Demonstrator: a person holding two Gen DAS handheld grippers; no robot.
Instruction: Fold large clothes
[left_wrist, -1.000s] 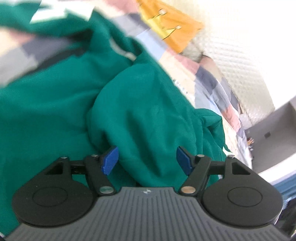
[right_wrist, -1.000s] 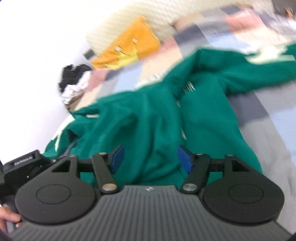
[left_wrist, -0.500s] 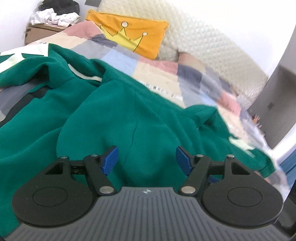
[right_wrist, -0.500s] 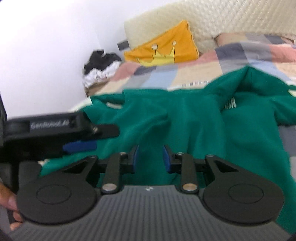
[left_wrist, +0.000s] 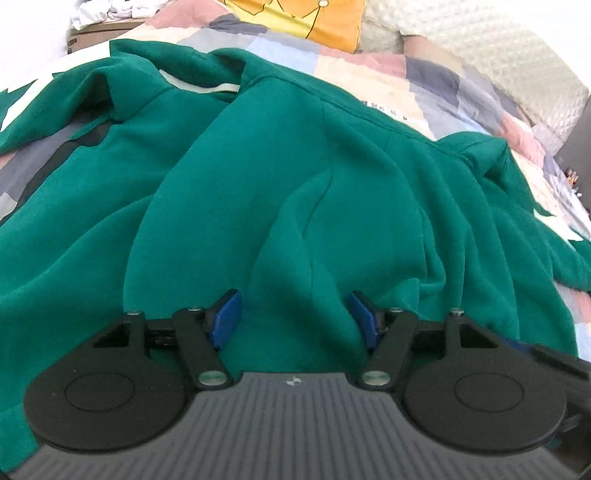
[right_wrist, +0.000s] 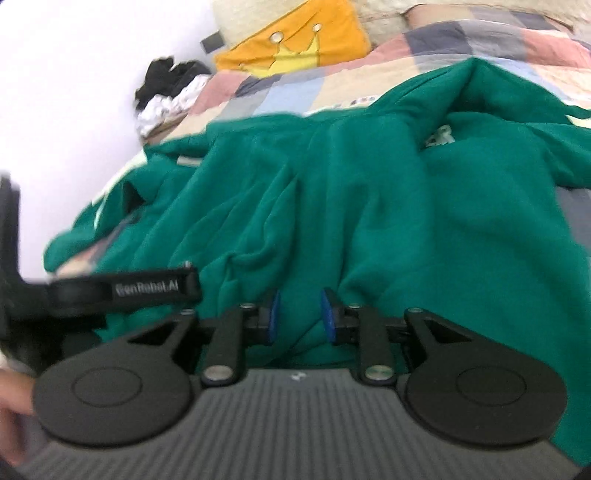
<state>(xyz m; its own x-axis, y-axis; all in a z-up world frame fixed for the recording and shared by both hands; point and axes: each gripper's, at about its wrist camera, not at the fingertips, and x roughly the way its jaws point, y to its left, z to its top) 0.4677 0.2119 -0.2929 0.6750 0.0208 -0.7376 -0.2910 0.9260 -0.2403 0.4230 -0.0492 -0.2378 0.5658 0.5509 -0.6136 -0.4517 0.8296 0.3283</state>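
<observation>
Jaws of the left gripper (left_wrist: 294, 317) stood wide and were closing, with a raised fold of the green sweatshirt (left_wrist: 295, 177) bulging between the blue pads (left_wrist: 226, 317); the pads sat beside the fold, and whether they pressed it could not be told. From the left wrist, the sweatshirt lay spread and rumpled across the patchwork bedspread (left_wrist: 424, 85), its pale-trimmed collar (left_wrist: 199, 86) toward the upper left. An orange cushion (left_wrist: 314, 18) with a yellow crown lay at the head of the bed, next to a cream quilted headboard (left_wrist: 498, 55). Part of the other gripper showed as a dark shape at the lower right edge.

From the right wrist, the right gripper (right_wrist: 298, 317) had its jaws drawn narrow around a bunched ridge of the green sweatshirt (right_wrist: 369, 203), which rose up between the pads and filled the gap. The cloth ran in creases away from the grip toward the orange cushion (right_wrist: 295, 48). The left gripper (right_wrist: 122, 290) sat close at the left, over the cloth. A heap of black and white clothes (right_wrist: 166, 96) lay beyond the bed's far corner. A fingertip (right_wrist: 14, 397) showed at the lower left edge.
</observation>
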